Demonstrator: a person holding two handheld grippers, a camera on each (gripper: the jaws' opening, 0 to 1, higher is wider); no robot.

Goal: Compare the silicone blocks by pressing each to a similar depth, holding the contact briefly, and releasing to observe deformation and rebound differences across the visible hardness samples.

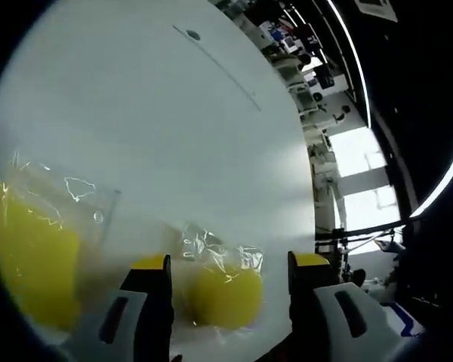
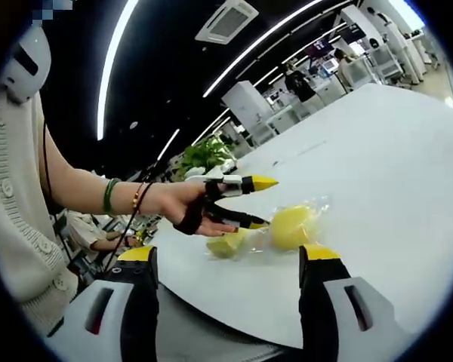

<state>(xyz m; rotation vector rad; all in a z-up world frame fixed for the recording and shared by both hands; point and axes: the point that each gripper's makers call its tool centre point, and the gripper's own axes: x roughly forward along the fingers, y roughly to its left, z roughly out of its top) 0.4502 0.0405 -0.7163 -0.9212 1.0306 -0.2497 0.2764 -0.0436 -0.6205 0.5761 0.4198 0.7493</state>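
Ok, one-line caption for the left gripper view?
Open left gripper straddling a bagged yellow block on the white table.

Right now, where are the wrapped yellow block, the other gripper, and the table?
yellow block (image 2: pixel 291 226), right gripper view, its rounded middle.
left gripper (image 2: pixel 263 202), right gripper view, between its yellow fingertips.
white table (image 1: pixel 174 128), left gripper view, bare top.

left gripper view close over table (image 1: pixel 174 113), right gripper view farther back, both sharing wrapped yellow blocks (image 2: pixel 291 226)

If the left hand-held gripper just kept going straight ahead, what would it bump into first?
Most likely the bagged yellow silicone block lying between the open jaws of the left hand-held gripper. Beyond it there is bare white table. Depth is hard to judge.
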